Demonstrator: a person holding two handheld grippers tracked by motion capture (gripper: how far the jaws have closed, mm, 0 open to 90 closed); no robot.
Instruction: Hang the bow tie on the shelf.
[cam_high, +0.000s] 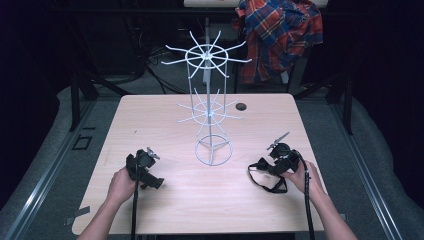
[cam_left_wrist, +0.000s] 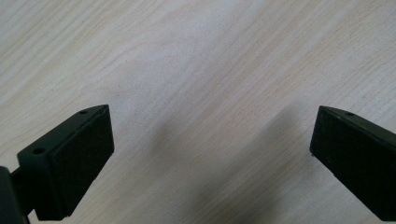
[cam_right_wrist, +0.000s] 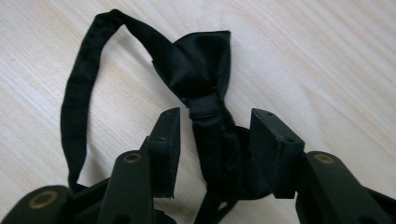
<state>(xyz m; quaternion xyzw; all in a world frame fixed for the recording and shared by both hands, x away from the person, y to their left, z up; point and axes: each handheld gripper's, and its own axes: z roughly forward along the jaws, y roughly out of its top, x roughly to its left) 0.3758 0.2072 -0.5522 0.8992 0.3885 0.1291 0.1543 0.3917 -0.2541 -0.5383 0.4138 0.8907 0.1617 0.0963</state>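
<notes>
A black bow tie (cam_high: 261, 166) with a looped strap (cam_high: 267, 187) lies on the wooden table (cam_high: 150, 120) at the front right. My right gripper (cam_high: 270, 165) stands over it, held by a hand. In the right gripper view the bow tie (cam_right_wrist: 201, 65) runs up between the jaws of the right gripper (cam_right_wrist: 215, 116). A narrow gap shows at the left pad, while the tie's lower wing lies against the right pad. My left gripper (cam_high: 144, 172) rests at the front left. In its own view the left gripper (cam_left_wrist: 210, 154) is open wide over bare wood.
A white wire display stand (cam_high: 212, 100) with two tiers of spokes rises from a ring base (cam_high: 213, 150) at the table's middle. A plaid shirt (cam_high: 280, 35) hangs behind the table. A small round hole (cam_high: 241, 106) sits near the far edge.
</notes>
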